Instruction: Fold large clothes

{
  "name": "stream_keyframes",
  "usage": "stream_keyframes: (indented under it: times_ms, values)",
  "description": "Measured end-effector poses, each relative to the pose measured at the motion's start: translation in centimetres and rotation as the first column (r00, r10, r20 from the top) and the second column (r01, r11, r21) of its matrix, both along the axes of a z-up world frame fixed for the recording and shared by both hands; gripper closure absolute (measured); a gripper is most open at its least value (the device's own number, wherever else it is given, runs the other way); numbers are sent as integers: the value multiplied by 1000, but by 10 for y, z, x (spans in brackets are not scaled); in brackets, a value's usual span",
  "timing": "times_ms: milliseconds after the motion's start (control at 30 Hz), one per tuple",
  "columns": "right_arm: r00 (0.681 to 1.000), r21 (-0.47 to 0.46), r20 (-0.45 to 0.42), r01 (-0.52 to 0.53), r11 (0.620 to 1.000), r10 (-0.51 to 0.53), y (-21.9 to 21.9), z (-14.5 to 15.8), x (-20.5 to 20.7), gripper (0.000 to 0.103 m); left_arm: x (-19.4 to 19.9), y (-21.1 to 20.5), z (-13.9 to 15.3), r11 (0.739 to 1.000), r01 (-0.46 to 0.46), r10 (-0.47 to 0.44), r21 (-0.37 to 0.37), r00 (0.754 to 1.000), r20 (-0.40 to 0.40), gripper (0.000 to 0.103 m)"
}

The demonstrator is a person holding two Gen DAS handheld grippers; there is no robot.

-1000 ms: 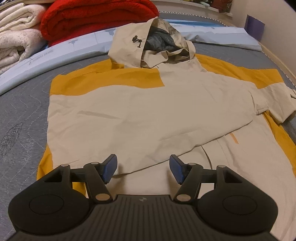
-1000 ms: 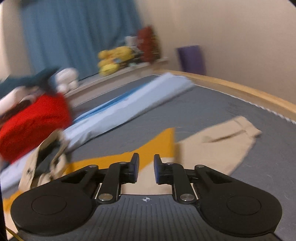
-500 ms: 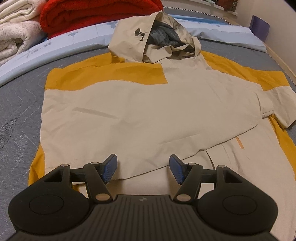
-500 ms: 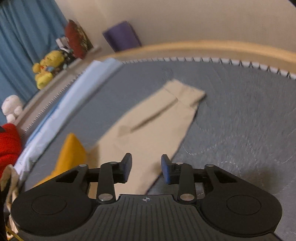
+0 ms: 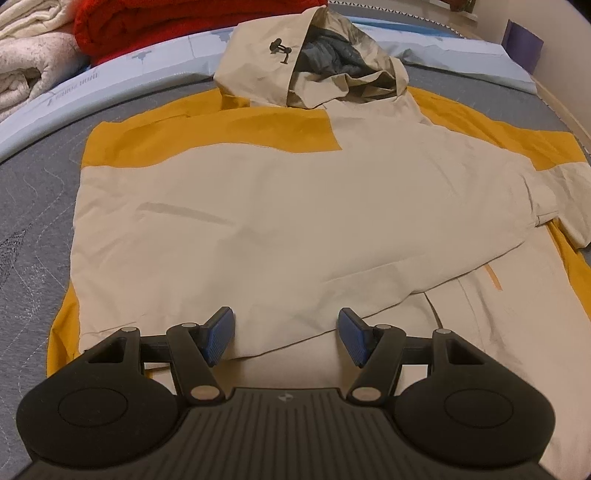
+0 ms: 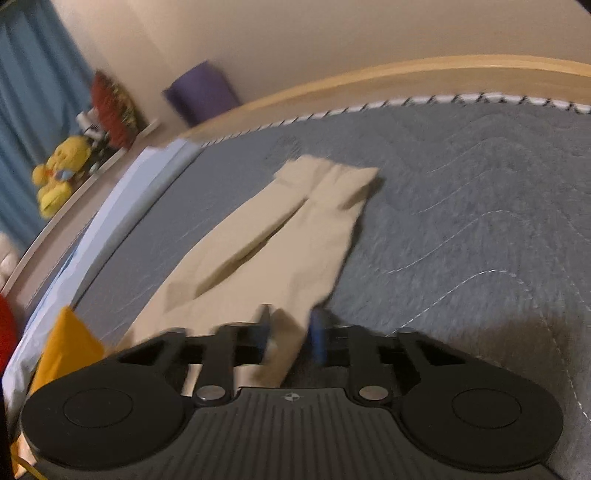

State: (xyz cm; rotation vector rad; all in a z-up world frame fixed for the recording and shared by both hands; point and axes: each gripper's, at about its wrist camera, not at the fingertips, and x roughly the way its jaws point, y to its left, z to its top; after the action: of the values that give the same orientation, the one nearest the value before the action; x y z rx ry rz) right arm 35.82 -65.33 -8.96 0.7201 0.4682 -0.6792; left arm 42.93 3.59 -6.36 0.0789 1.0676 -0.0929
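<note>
**Ana:** Down swings the right gripper (image 6: 290, 338)! A second ago it looked across the room at the curtain and shelf; now it sits low over the loose sleeve (image 6: 280, 236), and its jaws, which opened on the way, have just been closing with a fold of that beige cloth between them.

**Ben:** Pinching it, would you say?

**Ana:** The picture is smeared, but the blue pads look drawn in on the cloth near the sleeve's lower edge, so yes, I judge it a pinch on the sleeve.

**Ben:** And the left?

**Ana:** The left gripper (image 5: 284, 341) has barely shifted. It hovers above the near hem of the jacket (image 5: 280, 206), jaws spread wide, nothing between them.

**Ben:** So what does that mean for the fold?

**Ana:** One sleeve already lies crossed over the body. I reckon this grab sets up the second sleeve to go across too.

**Ben:** Where is the jacket, and how does it lie?

**Ana:** Flat on the grey mattress (image 5: 33, 206), beige and mustard. Its long axis runs from the hem by the left gripper away to the hood (image 5: 269, 62), which points at the red blanket (image 5: 155, 26) and pale bedding. The free sleeve stretches out sideways, cuff (image 6: 328, 177) aimed towards the wooden bed edge.
</note>
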Motion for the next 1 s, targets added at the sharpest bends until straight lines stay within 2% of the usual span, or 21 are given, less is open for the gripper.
stream_keyframes:
  times_ms: [100,233,333,400,433,467,533,600,667,700,733,767,800,833,900,933,1000]
  values:
    - [998,-14,50,48,999,-47,0,6,-5,103,1,2,1,1000,-8,8,-5,1000,0,35]
    - [991,-196,120,81,977,-58,21,54,0,103,2,9,8,999,-24,24,-24,1000,12,35]
    - [986,-391,167,64,918,3,60,110,10,103,2,14,14,998,-41,42,-38,999,20,35]
    - [974,-505,207,27,863,91,100,149,18,103,3,19,19,997,-59,60,-50,998,28,35]
    - [958,-569,227,-18,822,178,130,171,22,103,3,22,22,996,-65,67,-56,997,32,35]
    - [935,-613,239,-65,787,263,156,187,24,103,4,26,24,995,-76,78,-61,996,37,35]
    - [842,-686,239,-205,698,483,221,214,26,103,6,38,31,992,-105,109,-72,993,48,35]
    - [704,-711,210,-366,600,679,287,227,22,103,9,52,37,986,-142,148,-87,987,56,35]
    - [530,-641,207,-561,524,822,344,227,15,103,13,68,44,976,-188,195,-111,979,61,35]
    - [446,-581,186,-669,464,876,370,222,15,103,14,78,47,968,-215,225,-128,972,62,35]
    - [391,-508,157,-756,414,907,396,213,14,103,15,86,50,960,-239,250,-144,966,61,35]
    - [354,-440,130,-817,374,926,416,204,12,98,16,96,53,950,-265,277,-163,959,58,35]
    - [328,-371,106,-863,344,939,432,196,8,96,16,105,56,939,-290,304,-183,951,54,35]
    - [319,-309,87,-892,330,944,445,189,2,94,16,113,58,929,-310,326,-202,944,50,35]
    - [328,-216,47,-919,330,944,459,184,-8,80,16,126,61,912,-338,357,-231,933,44,36]
    - [348,-182,36,-919,349,937,460,183,-13,77,16,132,63,903,-353,374,-245,926,42,39]
    - [402,-148,43,-903,404,914,465,185,-29,63,15,139,64,888,-373,397,-270,917,37,55]
